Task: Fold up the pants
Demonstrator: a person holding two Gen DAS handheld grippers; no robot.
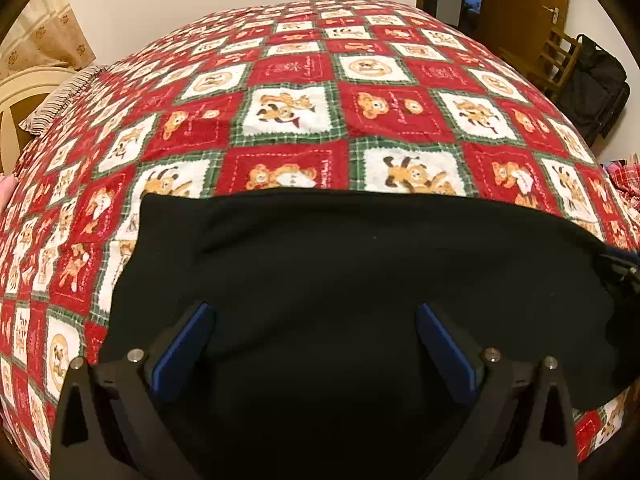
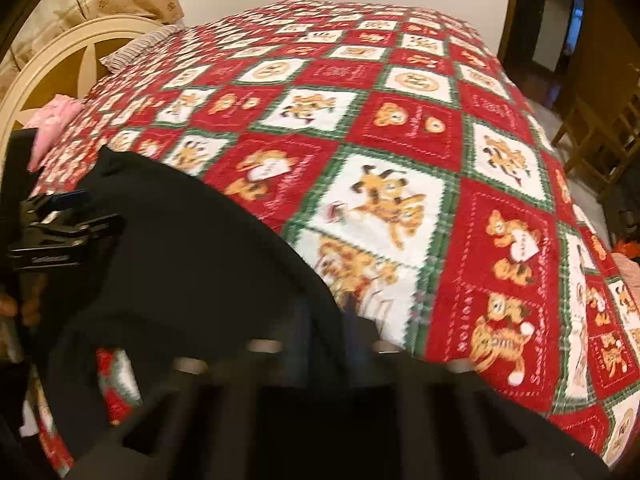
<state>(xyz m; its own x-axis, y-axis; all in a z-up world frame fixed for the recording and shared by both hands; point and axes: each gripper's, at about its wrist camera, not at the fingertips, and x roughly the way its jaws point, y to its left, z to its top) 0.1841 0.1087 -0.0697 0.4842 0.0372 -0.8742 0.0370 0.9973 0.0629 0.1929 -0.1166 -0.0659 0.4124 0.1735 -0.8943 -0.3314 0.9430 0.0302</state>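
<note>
My left gripper hangs over the black pants, its blue pads spread wide with only dark cloth beneath the gap, nothing pinched. The pants lie at the near edge of the bed, on the red, white and green bear-print quilt, which runs away to the far wall. My right gripper is a blur at the bottom of its own view, jaws drawn together right at the pants' edge where black meets quilt; I can't make out whether cloth is caught between them. From there, my left gripper shows at the left over the pants.
</note>
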